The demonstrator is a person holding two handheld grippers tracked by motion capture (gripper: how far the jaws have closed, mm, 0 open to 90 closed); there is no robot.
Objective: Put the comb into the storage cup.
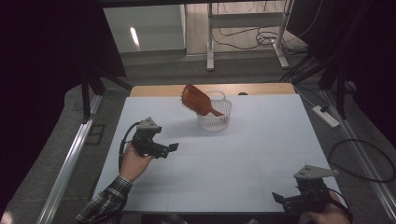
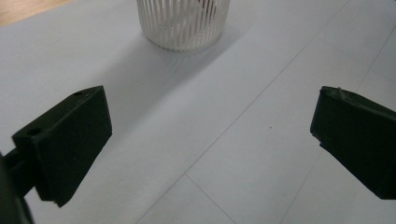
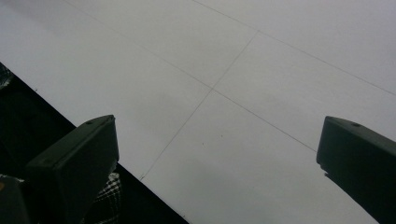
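Observation:
A brown wooden hairbrush (image 1: 196, 101) leans in a small white slatted basket (image 1: 215, 120) at the back middle of the white table (image 1: 261, 140), its head sticking out to the upper left. My left gripper (image 1: 172, 148) hovers at the table's left, jaws wide apart and empty, pointing right. In the left gripper view the white basket (image 2: 183, 23) stands ahead of the left gripper (image 2: 210, 140). My right gripper (image 1: 278, 198) is held near the front right edge, open and empty, pointing left. The right gripper (image 3: 215, 163) looks over bare table.
A wooden strip (image 1: 159, 90) runs along the table's far edge. Beyond it are metal desk legs (image 1: 210, 46) and cables on the floor. A power strip (image 1: 325, 115) lies on the floor at the right. A plaid sleeve (image 1: 105, 203) enters at the bottom left.

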